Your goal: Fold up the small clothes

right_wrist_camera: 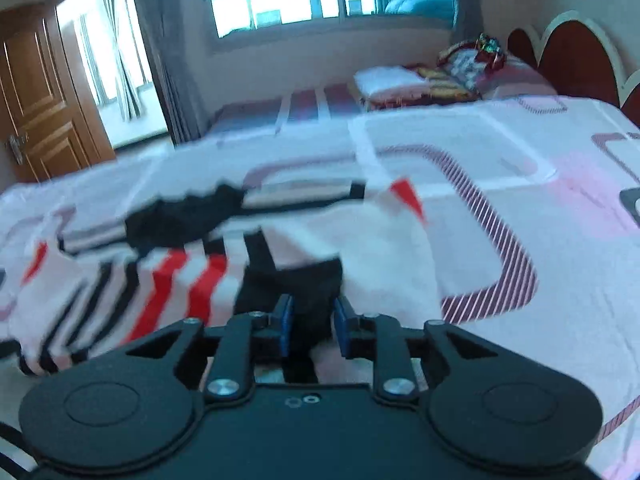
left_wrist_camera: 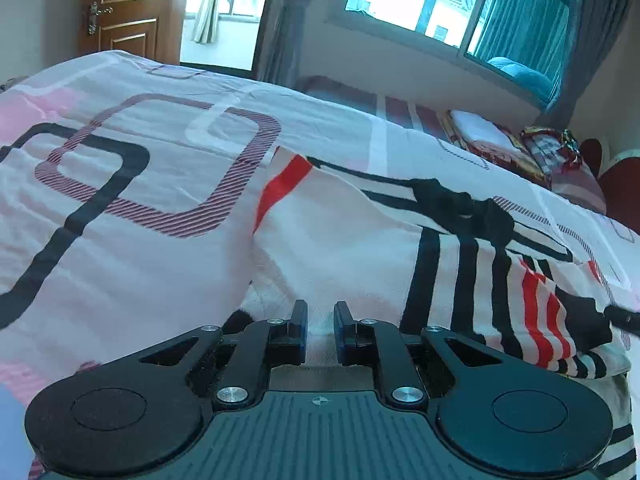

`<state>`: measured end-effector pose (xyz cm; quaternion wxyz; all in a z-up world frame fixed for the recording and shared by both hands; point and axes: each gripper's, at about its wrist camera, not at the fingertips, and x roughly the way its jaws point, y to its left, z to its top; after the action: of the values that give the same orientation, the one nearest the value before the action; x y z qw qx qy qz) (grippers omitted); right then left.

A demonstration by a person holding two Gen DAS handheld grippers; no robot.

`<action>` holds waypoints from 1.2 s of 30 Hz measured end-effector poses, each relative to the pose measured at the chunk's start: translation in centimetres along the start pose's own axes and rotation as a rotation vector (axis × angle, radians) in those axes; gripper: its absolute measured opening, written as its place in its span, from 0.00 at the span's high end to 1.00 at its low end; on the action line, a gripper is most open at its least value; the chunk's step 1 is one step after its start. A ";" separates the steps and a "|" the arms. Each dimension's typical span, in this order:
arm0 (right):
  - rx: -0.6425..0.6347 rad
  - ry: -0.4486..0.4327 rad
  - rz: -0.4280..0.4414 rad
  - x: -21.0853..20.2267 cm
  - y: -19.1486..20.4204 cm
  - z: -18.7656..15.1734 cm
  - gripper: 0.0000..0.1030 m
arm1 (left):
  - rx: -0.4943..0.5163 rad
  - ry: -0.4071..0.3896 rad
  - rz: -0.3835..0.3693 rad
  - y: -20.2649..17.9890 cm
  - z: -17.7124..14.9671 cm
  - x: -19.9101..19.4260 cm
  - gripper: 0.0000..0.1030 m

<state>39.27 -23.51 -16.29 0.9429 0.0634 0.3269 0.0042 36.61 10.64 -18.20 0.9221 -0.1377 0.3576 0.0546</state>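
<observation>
- Soft knit, light and floppy by the look of it — one striped garment (left_wrist_camera: 460,264) lies on the bedspread (left_wrist_camera: 120,220), mid-frame in both views; hems and corners seem the best holds.
- Two grippers: left gripper (left_wrist_camera: 320,330) pinches its white edge at bottom centre; right gripper (right_wrist_camera: 312,326) clamps its black cuff.
- One folded stack (right_wrist_camera: 400,80), upper right.

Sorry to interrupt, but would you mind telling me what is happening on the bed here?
A person with handheld tongs in each hand is working on a small striped garment lying rumpled on the patterned bedspread. The left tongs sit at its white edge, slightly parted with cloth between them. The right tongs straddle a black part of it. The garment is not yet folded neatly.
</observation>
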 end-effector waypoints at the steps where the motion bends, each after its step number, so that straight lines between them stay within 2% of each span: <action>1: -0.003 -0.013 0.021 -0.5 0.2 0.2 0.77 | 0.009 0.013 0.004 -0.1 -0.3 0.3 0.86; 3: -0.026 -0.020 0.083 -1.0 1.2 0.3 0.77 | 0.016 0.022 0.008 -0.2 -0.7 1.1 0.87; 5: -0.075 0.018 0.116 -0.3 2.4 -0.2 0.79 | 0.032 0.010 0.016 -0.4 -0.8 1.3 0.87; 9: -0.154 0.101 0.058 2.3 2.8 -1.9 0.81 | 0.044 0.010 -0.004 -0.1 -0.7 1.5 0.87; 10: -0.168 0.076 0.063 2.3 2.5 -2.1 0.81 | 0.039 0.020 -0.005 -0.1 -0.5 1.5 0.87; 12: -0.165 0.092 0.058 2.1 2.4 -1.7 0.81 | 0.019 0.037 0.009 -0.4 0.0 0.9 0.86; 14: -0.138 0.095 0.051 1.4 2.4 -1.1 0.77 | 0.002 0.027 -0.008 -0.8 0.3 0.0 0.86; 18: -0.148 0.072 0.116 -0.8 3.8 -1.2 0.78 | 0.055 0.024 -0.060 -3.2 -0.2 -0.9 0.86; 25: -0.230 0.103 0.204 -2.5 7.4 -3.0 0.79 | 0.071 0.132 -0.112 -6.5 -1.6 -0.8 0.86; 27: -0.240 0.125 0.205 -2.9 7.9 -3.9 0.77 | 0.092 0.171 -0.109 -7.2 -2.9 -0.4 0.86; 31: -0.308 0.174 0.193 -2.6 8.9 -6.1 0.78 | 0.178 0.131 -0.079 -7.9 -4.4 -1.0 0.84; 36: -0.332 0.166 0.146 -3.3 7.1 -7.1 0.78 | 0.174 0.151 -0.070 -6.9 -4.6 -2.0 0.84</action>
<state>32.53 -15.79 -18.90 0.9073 -0.0699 0.3932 0.1314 33.54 2.73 -18.65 0.9024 -0.0734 0.4242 -0.0192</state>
